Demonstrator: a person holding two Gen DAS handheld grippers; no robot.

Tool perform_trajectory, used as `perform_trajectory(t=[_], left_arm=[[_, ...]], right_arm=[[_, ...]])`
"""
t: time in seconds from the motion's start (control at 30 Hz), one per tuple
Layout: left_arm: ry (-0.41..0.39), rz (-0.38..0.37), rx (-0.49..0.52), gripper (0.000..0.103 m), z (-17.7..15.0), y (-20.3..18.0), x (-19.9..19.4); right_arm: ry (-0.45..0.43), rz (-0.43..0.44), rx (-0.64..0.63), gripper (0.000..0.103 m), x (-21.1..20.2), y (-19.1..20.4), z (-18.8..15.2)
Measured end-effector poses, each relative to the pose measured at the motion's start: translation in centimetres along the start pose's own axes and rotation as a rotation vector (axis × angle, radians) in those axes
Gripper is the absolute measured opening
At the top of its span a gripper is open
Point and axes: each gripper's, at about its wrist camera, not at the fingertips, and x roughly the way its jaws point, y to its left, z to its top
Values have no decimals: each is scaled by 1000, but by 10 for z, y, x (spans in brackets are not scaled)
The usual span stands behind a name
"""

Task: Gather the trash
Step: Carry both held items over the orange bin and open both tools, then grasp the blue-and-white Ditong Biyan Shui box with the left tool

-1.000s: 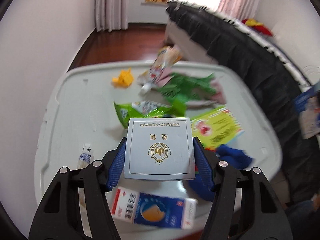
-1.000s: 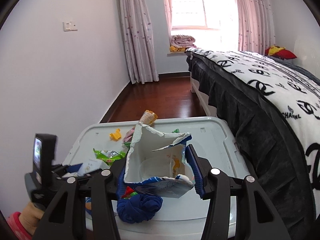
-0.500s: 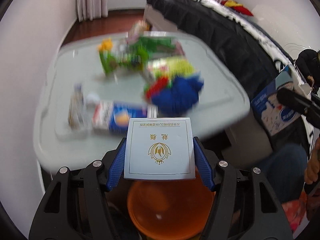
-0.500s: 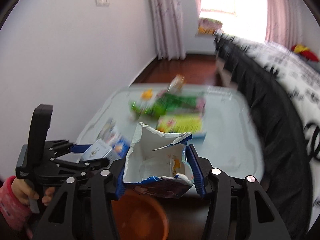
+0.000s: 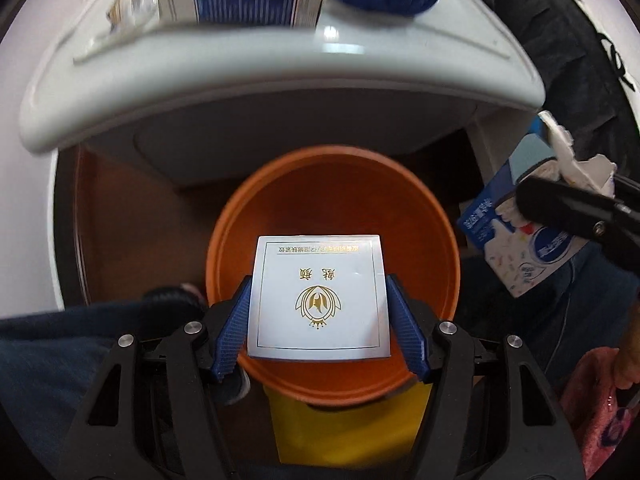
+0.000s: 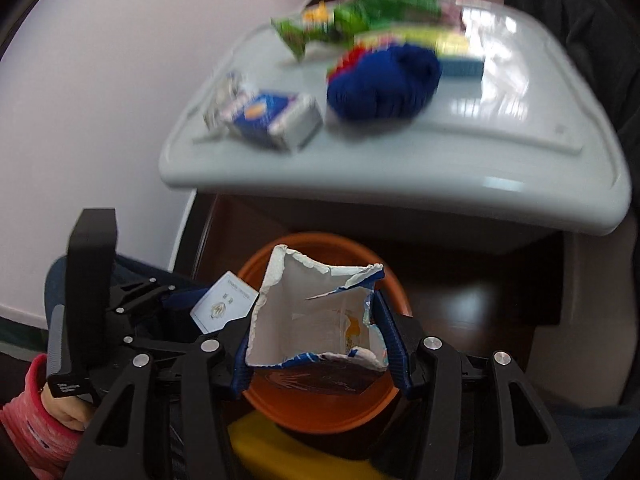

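Observation:
My left gripper [image 5: 320,312] is shut on a pale blue square box [image 5: 319,296] with a gold emblem, held over the orange bin [image 5: 332,184] below the table edge. My right gripper [image 6: 316,340] is shut on a torn-open blue and white carton [image 6: 316,312], held over the same orange bin [image 6: 324,412]. The carton also shows at the right of the left wrist view [image 5: 532,236]. The pale blue box shows in the right wrist view [image 6: 224,308] left of the carton.
The grey table [image 6: 400,176] holds a blue and white box [image 6: 276,116], a blue knitted cloth [image 6: 384,80], green wrappers [image 6: 360,20] and other litter. A yellow object [image 5: 344,428] sits under the bin. The dark bedspread [image 5: 560,40] lies to the right.
Both grippers have drawn back from above the table and tipped down over the orange bin. Each still holds its item.

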Motion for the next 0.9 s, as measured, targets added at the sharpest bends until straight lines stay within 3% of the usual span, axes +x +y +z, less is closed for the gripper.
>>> perform_trajectory(t=[0.03, 0.07, 0.1, 0.23, 0.67, 0.9], left_arm=[[11, 2, -5, 65, -1, 1, 2], [19, 8, -11, 68, -2, 3, 4], [21, 15, -17, 73, -2, 6, 4], [7, 28, -60, 77, -1, 16, 3], [-23, 62, -84, 82, -6, 13, -4], [-137, 38, -130, 84, 18, 22, -35]], right_arm=[[4, 7, 4, 65, 2, -1, -2], [0, 1, 5, 79, 1, -1, -2], [-14, -4, 3, 84, 0, -1, -2], [-70, -5, 20, 85, -9, -7, 0], [-114, -14, 67, 87, -19, -18, 4], [-187, -40, 98, 90, -33, -26, 8]])
